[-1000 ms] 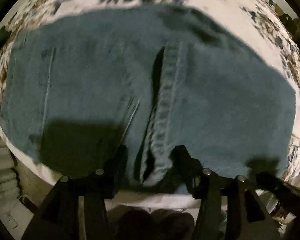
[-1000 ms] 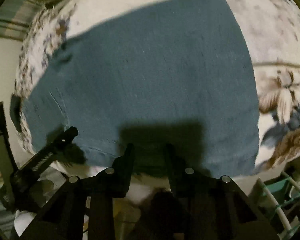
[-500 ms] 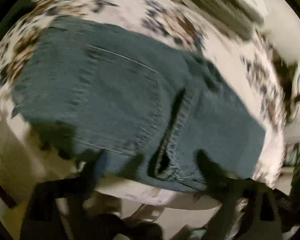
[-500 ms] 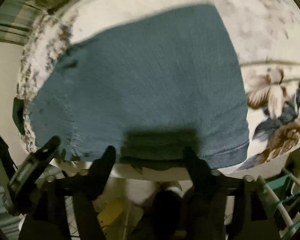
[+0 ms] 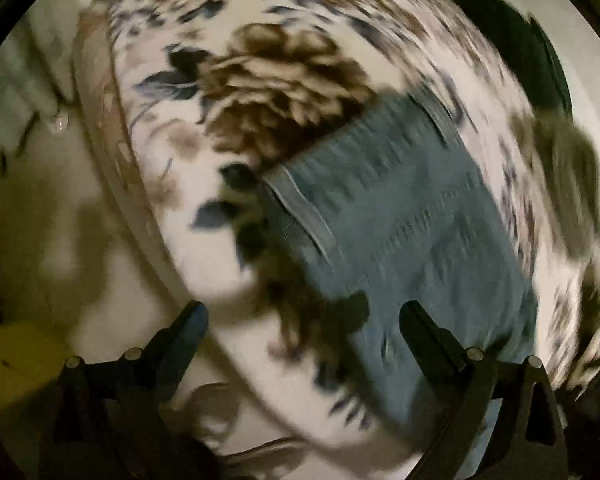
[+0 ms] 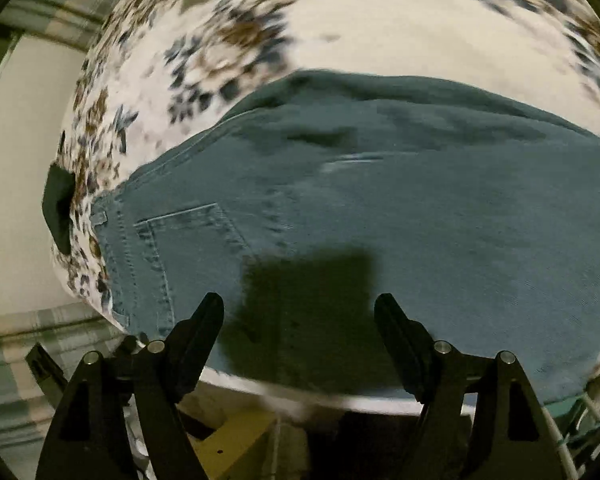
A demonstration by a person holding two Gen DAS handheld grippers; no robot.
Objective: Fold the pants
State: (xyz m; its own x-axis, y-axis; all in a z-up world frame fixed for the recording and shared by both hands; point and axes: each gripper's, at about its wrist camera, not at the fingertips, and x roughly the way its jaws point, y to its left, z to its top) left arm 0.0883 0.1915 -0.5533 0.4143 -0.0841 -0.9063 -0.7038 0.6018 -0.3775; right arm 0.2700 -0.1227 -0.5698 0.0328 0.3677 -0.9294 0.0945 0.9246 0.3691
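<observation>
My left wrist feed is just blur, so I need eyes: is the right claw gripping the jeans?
Observer: No. The right claw has its jaws opening with nothing between them, above the jeans, which lie on the floral cover.
Operator: Which part of the jeans is it over?
Observer: The seat end. A back pocket shows just beyond the finger at the view's left.
Operator: Any bunching?
Observer: Mostly flat, with soft creases farther out.
</observation>
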